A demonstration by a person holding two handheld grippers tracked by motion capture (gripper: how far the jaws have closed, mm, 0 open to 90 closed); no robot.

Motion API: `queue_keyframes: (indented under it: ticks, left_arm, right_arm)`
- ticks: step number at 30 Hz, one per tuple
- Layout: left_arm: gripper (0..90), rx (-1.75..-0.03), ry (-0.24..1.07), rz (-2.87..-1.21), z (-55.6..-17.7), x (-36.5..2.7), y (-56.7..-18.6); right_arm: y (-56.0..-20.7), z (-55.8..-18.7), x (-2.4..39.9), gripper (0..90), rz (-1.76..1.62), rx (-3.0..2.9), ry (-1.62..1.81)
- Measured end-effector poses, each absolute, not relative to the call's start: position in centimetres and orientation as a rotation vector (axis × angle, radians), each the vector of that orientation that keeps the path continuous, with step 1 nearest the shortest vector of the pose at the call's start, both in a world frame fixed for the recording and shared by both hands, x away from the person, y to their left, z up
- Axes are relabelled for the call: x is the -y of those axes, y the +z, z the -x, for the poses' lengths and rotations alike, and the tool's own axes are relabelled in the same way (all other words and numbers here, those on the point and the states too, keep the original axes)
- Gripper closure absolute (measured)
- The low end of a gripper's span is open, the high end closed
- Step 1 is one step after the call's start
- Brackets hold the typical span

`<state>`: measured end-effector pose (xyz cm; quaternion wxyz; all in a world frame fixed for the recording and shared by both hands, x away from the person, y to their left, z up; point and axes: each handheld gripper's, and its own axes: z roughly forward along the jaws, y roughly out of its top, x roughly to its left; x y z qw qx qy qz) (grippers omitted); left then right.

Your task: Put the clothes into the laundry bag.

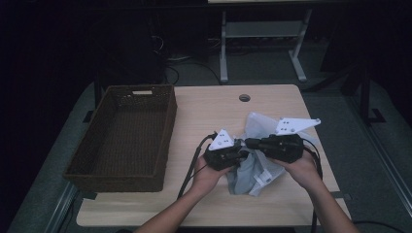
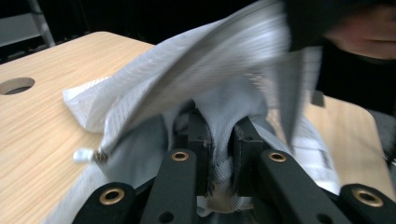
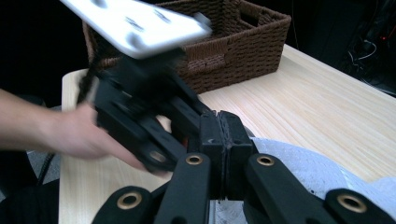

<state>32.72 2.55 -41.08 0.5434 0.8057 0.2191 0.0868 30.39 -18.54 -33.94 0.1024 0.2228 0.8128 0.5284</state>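
A white-grey mesh cloth bag (image 1: 255, 174) lies crumpled on the near right of the wooden table (image 1: 209, 116). My left gripper (image 1: 241, 154) points right into it. In the left gripper view its pads are shut on a bunched fold of the bag (image 2: 187, 70), between the left gripper's (image 2: 219, 126) tips. My right gripper (image 1: 248, 142) points left and meets the left one over the bag. Its pads are pressed together in the right gripper view (image 3: 220, 121), with the bag (image 3: 308, 172) just under them; a sheet of the bag rises toward that hand, so a thin edge seems pinched.
A dark brown woven basket (image 1: 170, 121) stands empty on the table's left side, also behind the left hand (image 3: 219, 56). A round cable hole (image 1: 244, 98) is near the far edge. A small white zip pull (image 2: 84, 155) hangs at the bag's edge.
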Motion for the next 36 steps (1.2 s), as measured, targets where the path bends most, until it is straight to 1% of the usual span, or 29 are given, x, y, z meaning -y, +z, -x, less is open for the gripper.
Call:
queue_keyframes:
  ticks: [4, 8, 12, 14, 17, 20, 22, 26, 28, 32, 36]
  left_arm:
    - [80.1, -0.57, 0.252, -1.929, -33.8, -0.4, -42.7]
    - [77.1, -0.603, 0.233, -1.911, -34.4, 0.4, -43.7]
    - [65.4, -0.614, 0.195, -1.909, -34.3, -0.2, -43.3]
    - [56.5, -0.62, 0.16, -1.928, -34.3, -0.8, -43.0]
    - [46.3, -0.616, 0.117, -1.957, -34.1, -2.2, -42.5]
    - [39.2, -0.604, 0.102, -1.977, -33.8, -3.9, -41.9]
    - [36.3, -0.603, 0.105, -1.989, -33.7, -5.1, -41.5]
    - [37.0, -0.636, 0.176, -1.989, -34.5, -7.8, -40.7]
    - [40.2, -0.666, 0.226, -2.001, -35.6, -8.8, -40.7]
    - [43.6, -0.712, 0.269, -2.047, -38.1, -9.2, -41.7]
    - [43.4, -0.694, 0.197, -2.071, -39.7, -8.6, -42.8]
  right_arm:
    - [-34.1, -30.2, 19.0, 88.8, -0.667, -2.411, 1.573]
    - [-34.5, -30.0, 19.5, 88.8, -0.678, -2.414, 1.559]
    - [-34.9, -30.4, 20.0, 88.8, -0.701, -2.412, 1.551]
    - [-35.0, -30.5, 20.2, 88.7, -0.714, -2.411, 1.546]
    - [-35.3, -30.6, 20.2, 88.7, -0.725, -2.411, 1.533]
    - [-35.5, -30.8, 20.2, 88.7, -0.73, -2.417, 1.521]
    - [-35.5, -30.9, 20.2, 88.7, -0.73, -2.417, 1.521]
    - [-35.6, -31.0, 20.3, 88.7, -0.735, -2.416, 1.517]
    - [-35.6, -31.1, 20.3, 88.7, -0.736, -2.415, 1.515]
    - [-35.7, -31.2, 20.4, 88.7, -0.738, -2.416, 1.511]
    - [-35.7, -31.3, 20.5, 88.7, -0.74, -2.414, 1.507]
